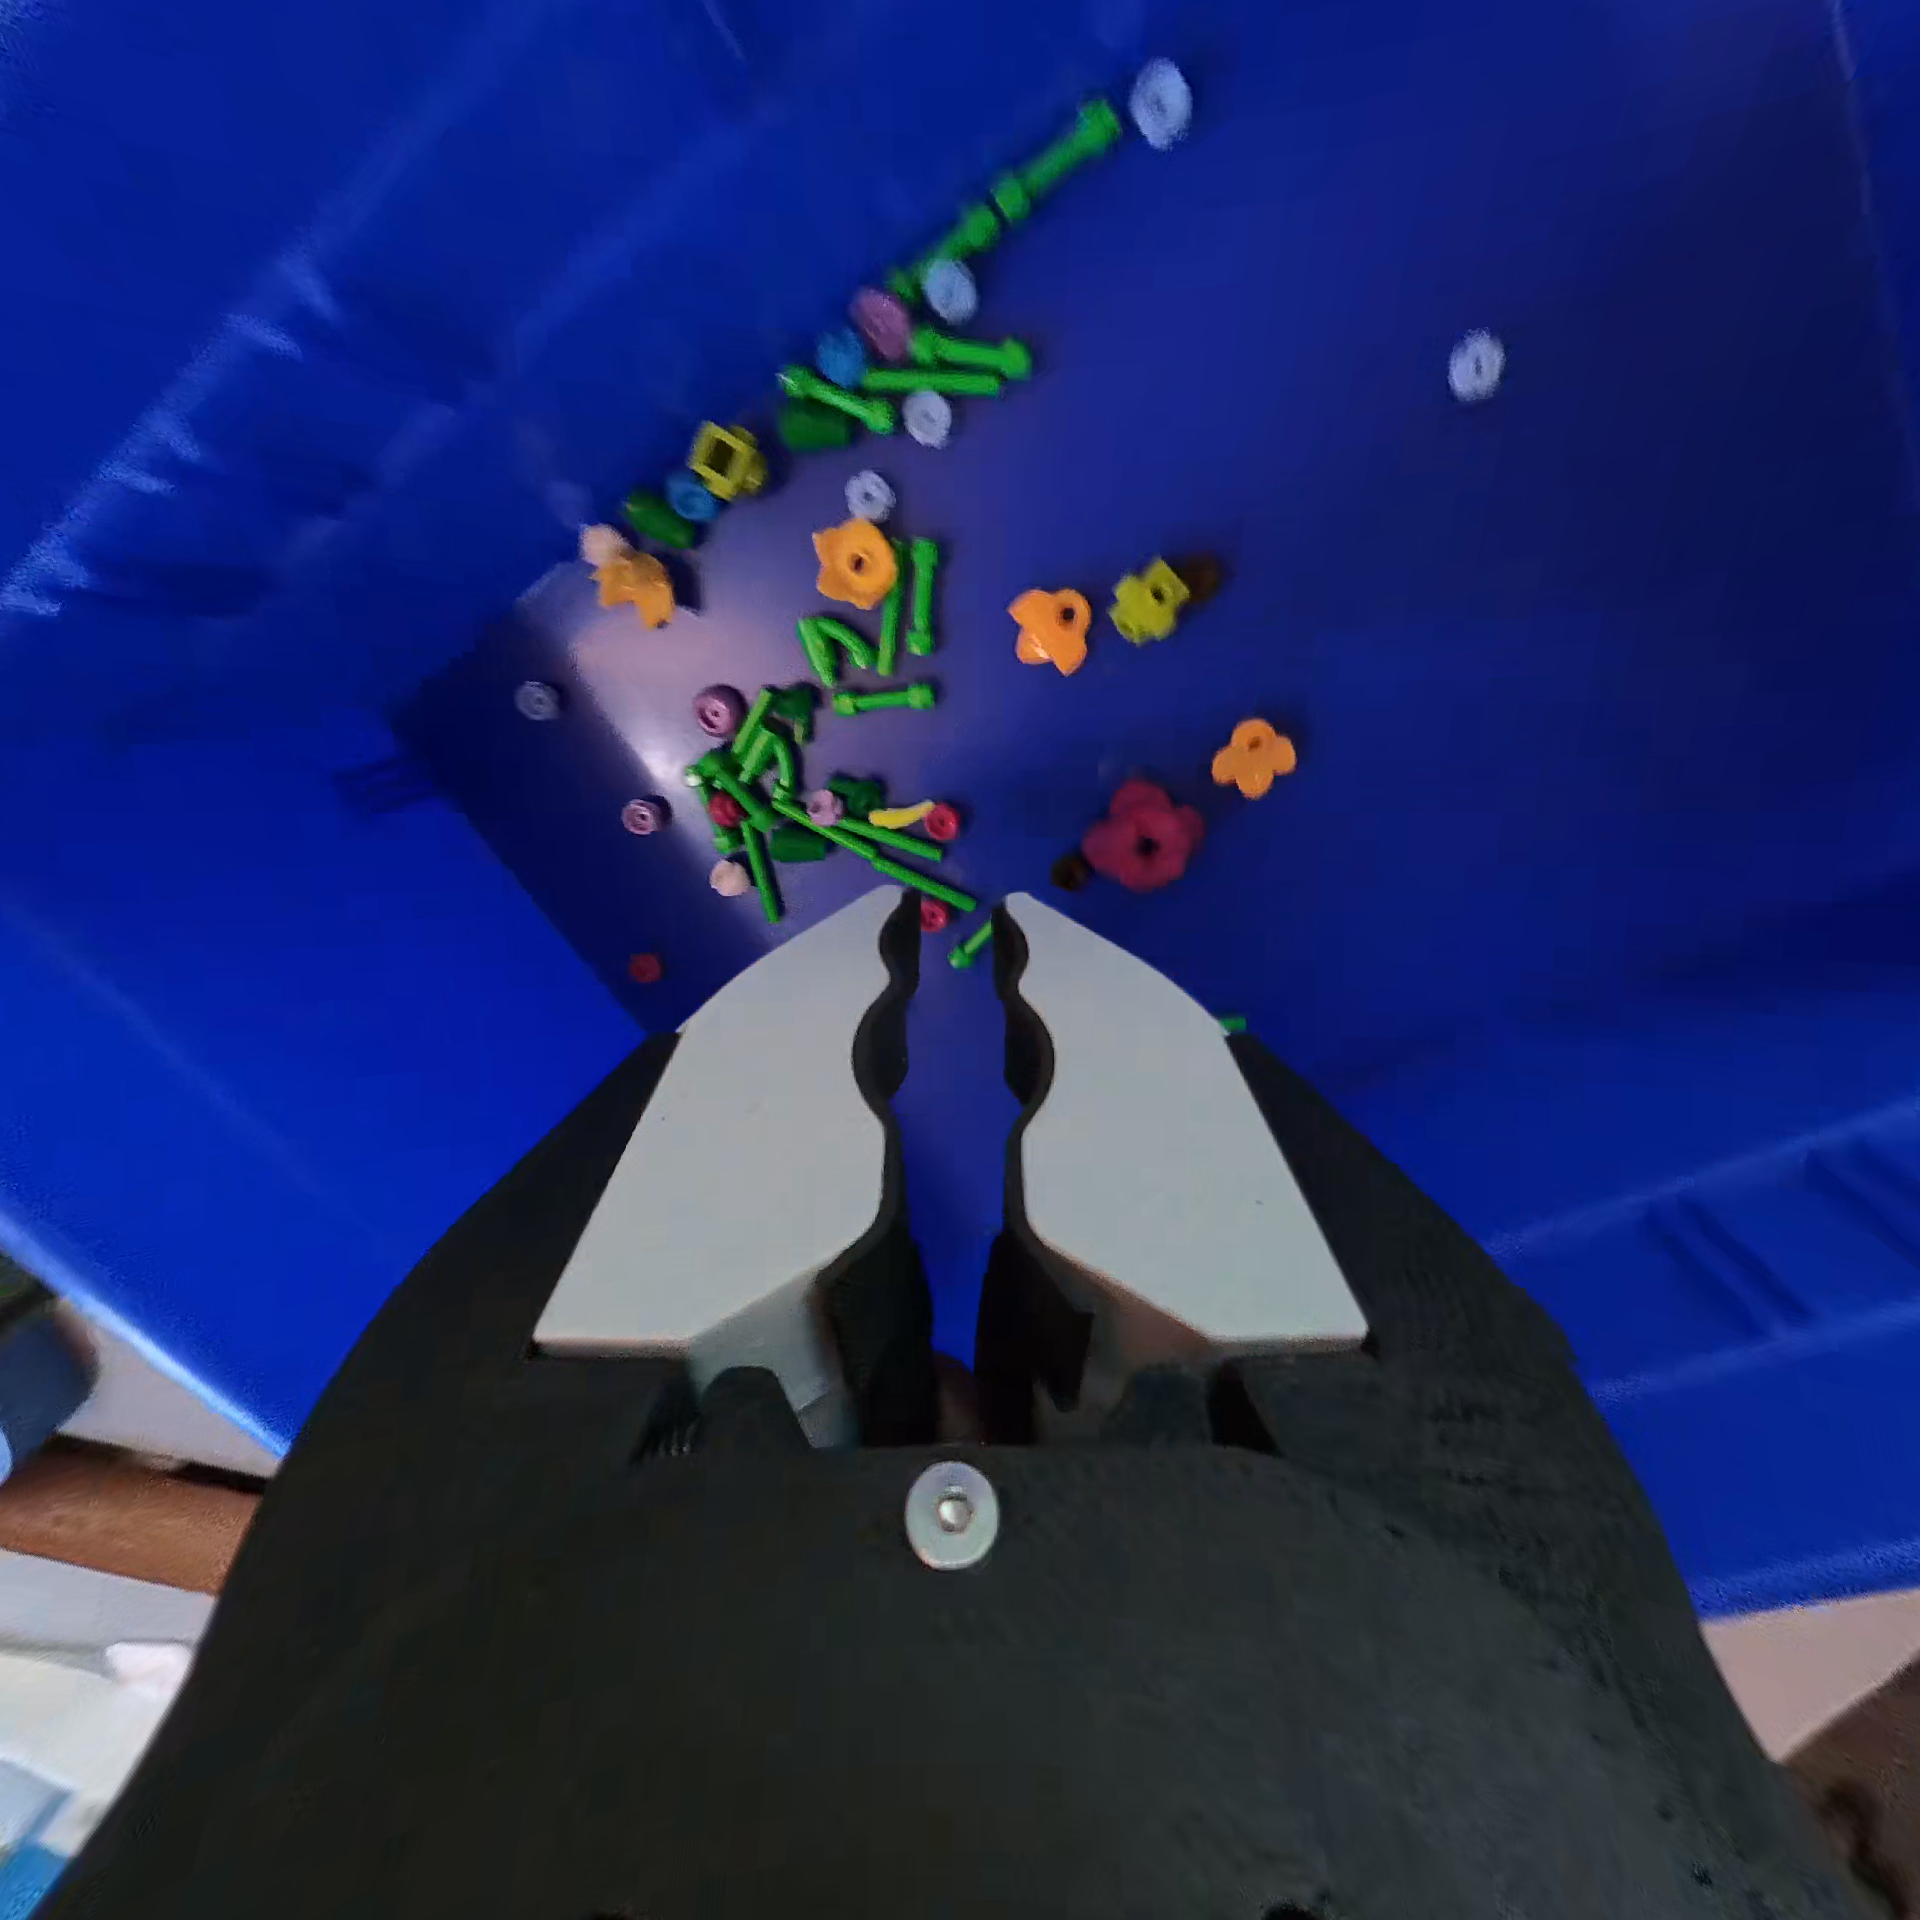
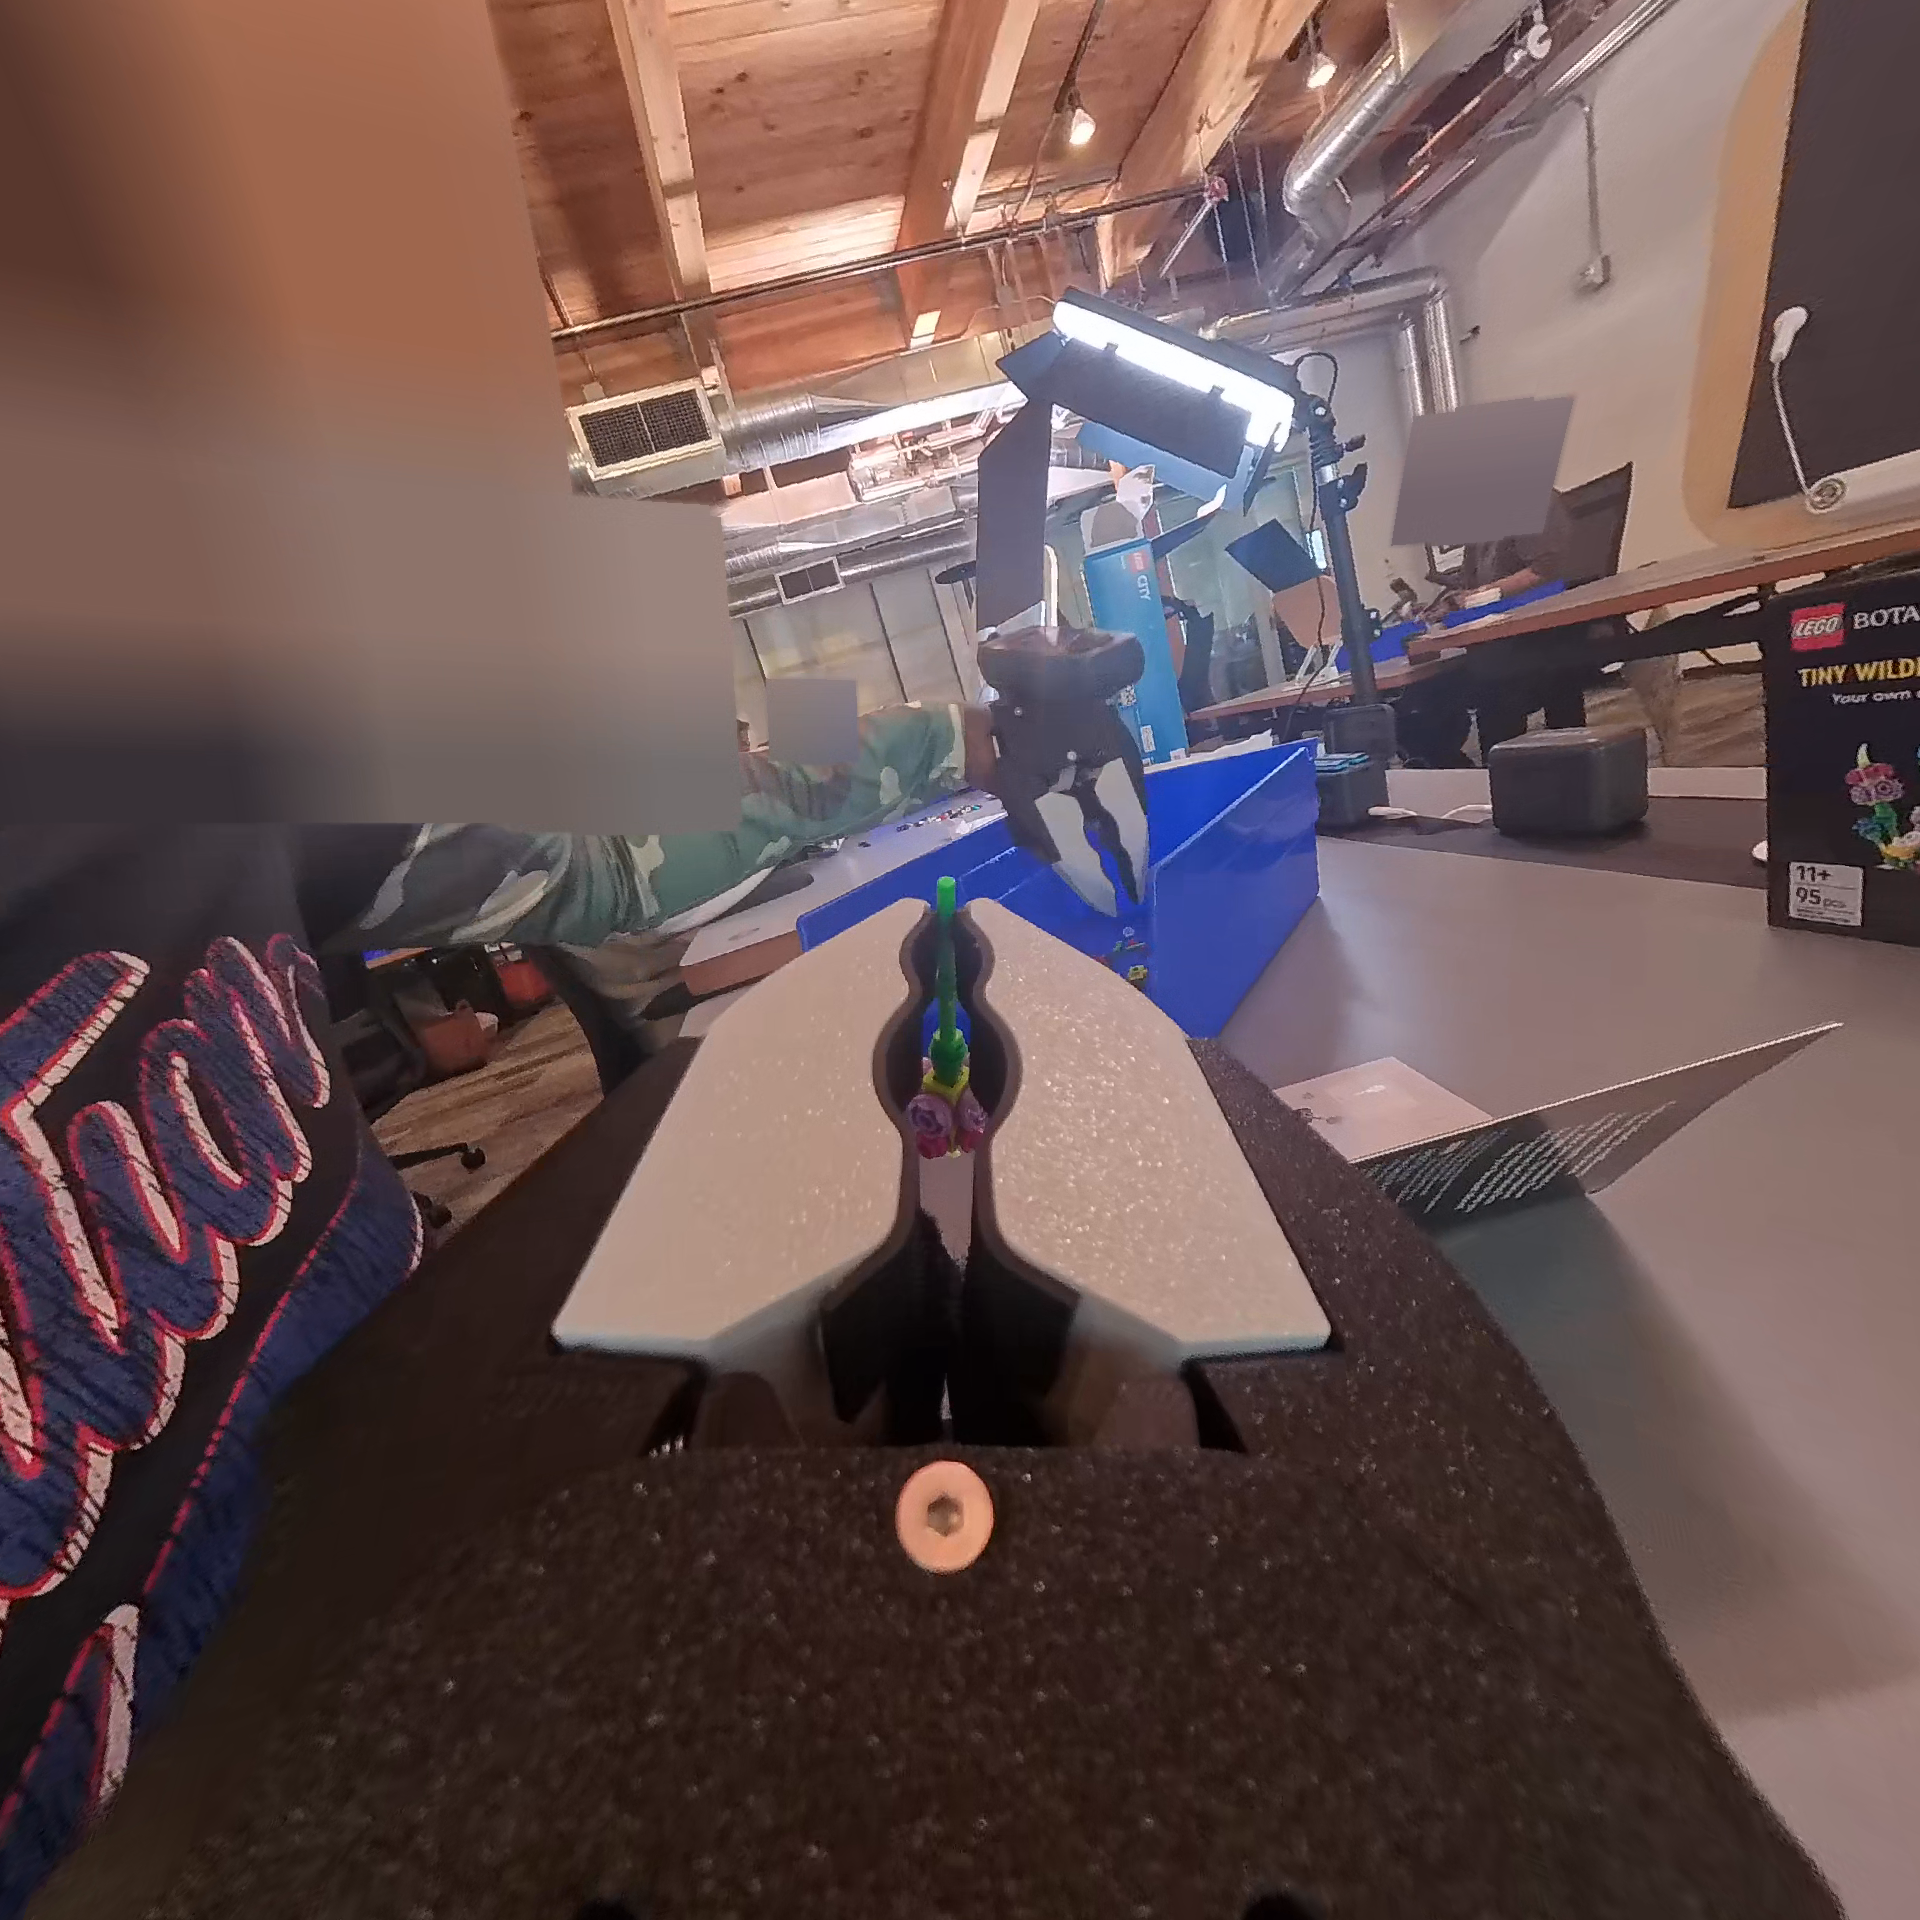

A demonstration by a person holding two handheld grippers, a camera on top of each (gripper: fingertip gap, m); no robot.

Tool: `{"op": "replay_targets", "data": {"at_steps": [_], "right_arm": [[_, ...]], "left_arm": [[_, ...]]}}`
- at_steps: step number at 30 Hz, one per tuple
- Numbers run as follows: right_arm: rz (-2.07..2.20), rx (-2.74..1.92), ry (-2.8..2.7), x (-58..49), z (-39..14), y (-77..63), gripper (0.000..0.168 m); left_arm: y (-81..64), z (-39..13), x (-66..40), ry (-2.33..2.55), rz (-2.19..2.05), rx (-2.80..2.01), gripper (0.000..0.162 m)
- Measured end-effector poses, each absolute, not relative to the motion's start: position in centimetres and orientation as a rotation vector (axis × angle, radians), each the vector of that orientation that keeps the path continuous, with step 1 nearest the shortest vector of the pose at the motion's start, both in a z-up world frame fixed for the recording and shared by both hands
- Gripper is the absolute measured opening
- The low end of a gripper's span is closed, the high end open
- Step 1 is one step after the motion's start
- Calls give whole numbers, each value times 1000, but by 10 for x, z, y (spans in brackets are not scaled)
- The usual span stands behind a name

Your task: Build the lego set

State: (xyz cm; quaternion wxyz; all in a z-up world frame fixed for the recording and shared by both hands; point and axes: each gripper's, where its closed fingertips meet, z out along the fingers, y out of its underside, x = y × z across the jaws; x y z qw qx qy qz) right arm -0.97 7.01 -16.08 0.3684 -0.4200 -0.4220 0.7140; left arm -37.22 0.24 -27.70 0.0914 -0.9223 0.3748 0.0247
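Left gripper point(image 1: 956, 909) hovering over blue bin point(image 1: 312, 935), fingers parted, grasping nothing. Small red stud point(image 1: 933, 914) and green rods point(image 1: 914, 868) lying just beyond tips, centre frame, rods running diagonally lower right. Right gripper point(image 2: 948, 914) clenching flower stem point(image 2: 945, 966), centre frame, stem pointing forward-up, blossoms nearest camera.
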Motion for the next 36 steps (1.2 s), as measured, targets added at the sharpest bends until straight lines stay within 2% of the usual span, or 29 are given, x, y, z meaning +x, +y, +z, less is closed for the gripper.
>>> {"op": "replay_targets", "data": {"at_steps": [8,18,23,27,30,33,36], "right_arm": [[1937,-1084,-993,-4,-155,78,3],[1936,-1100,-977,-4,-156,82,3],[1935,-1105,-957,-3,-156,85,3],[1938,-1102,-957,-3,-155,85,3],[1943,-1100,-962,-3,-155,83,3],[1941,-1097,-972,-3,-155,82,3],[1928,-1100,-976,-3,-155,82,3]], "left_arm": [[-25,-298,-383,1547,93,-2776,14],[-20,-307,-380,1561,53,-2738,15],[-21,-308,-379,1511,-1,-2758,4],[-20,-306,-382,1462,82,-2776,4],[-10,-284,-385,1370,343,-2734,4],[10,-237,-357,1175,570,-2575,4],[21,-200,-268,1037,437,-2376,4]]}}
